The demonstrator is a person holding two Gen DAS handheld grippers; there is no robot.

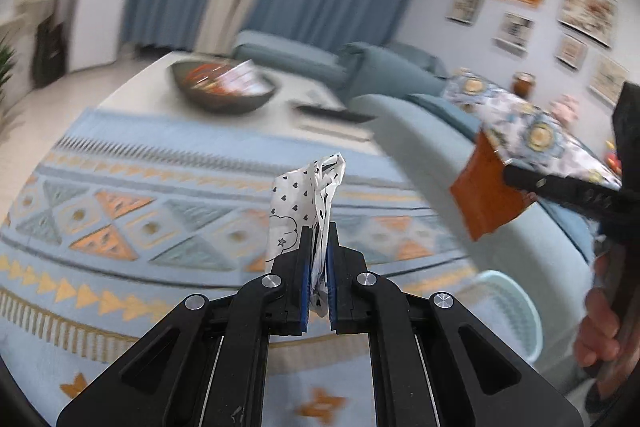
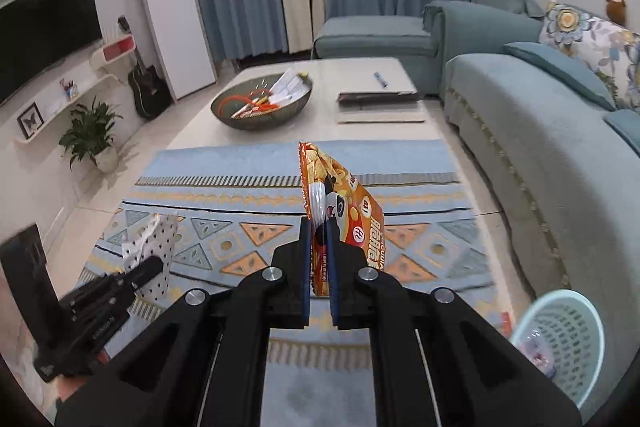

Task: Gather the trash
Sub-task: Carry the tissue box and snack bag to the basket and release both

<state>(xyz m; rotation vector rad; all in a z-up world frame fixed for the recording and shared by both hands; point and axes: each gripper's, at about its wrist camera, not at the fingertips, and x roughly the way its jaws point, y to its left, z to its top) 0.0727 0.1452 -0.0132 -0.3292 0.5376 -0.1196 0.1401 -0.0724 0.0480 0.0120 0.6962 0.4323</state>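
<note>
My left gripper [image 1: 319,233] is shut on a crumpled white wrapper with black hearts [image 1: 310,195] and holds it above the patterned rug. It also shows in the right wrist view [image 2: 154,251], at the lower left, with the left gripper [image 2: 158,263] on it. My right gripper [image 2: 319,227] is shut on an orange snack bag [image 2: 340,203], held upright over the rug. In the left wrist view the bag [image 1: 486,193] hangs from the right gripper [image 1: 510,175] at the right. A pale mesh trash basket [image 2: 560,339] stands by the sofa; it also shows in the left wrist view [image 1: 508,307].
A teal sofa [image 2: 532,131] with cushions runs along the right. A low white table [image 2: 360,95] beyond the rug [image 2: 240,203] carries a dark bowl [image 2: 262,103] of items and flat books. A potted plant [image 2: 92,135], guitar and TV shelf stand at the left.
</note>
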